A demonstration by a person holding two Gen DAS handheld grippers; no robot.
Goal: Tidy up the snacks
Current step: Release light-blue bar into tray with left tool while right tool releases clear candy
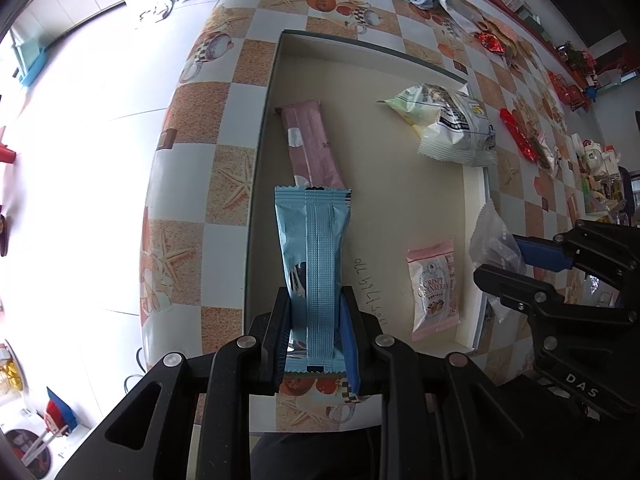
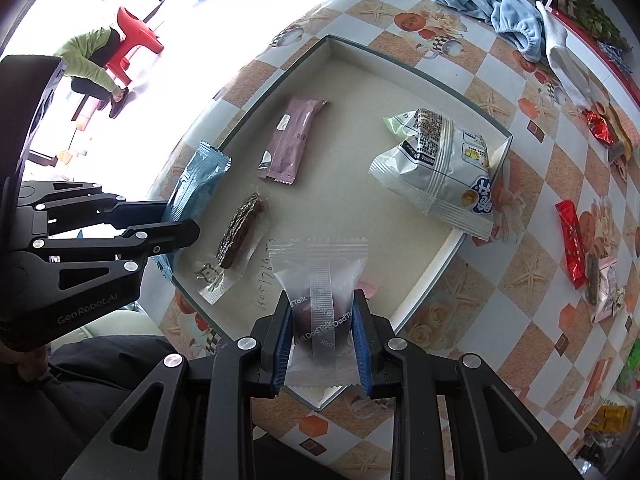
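My left gripper [image 1: 316,300] is shut on a light blue snack bar [image 1: 314,252], held over the near left part of a shallow beige box [image 1: 400,208]; the left gripper also shows in the right wrist view [image 2: 180,224]. My right gripper [image 2: 322,312] is shut on a clear DadTalk packet [image 2: 320,280] with a dark snack inside, above the box's near edge [image 2: 424,280]. In the box lie a pink bar [image 1: 312,144], a white chip bag [image 1: 452,124], a pink cranberry packet [image 1: 434,290] and a clear packet of dark biscuits [image 2: 240,236].
The box sits on a table with a checkered seashell cloth [image 2: 520,272]. Red and other loose snacks [image 2: 572,240] lie to the right of the box. A blue cloth [image 2: 500,4] lies at the far end. The table's edge runs along the left [image 1: 160,208].
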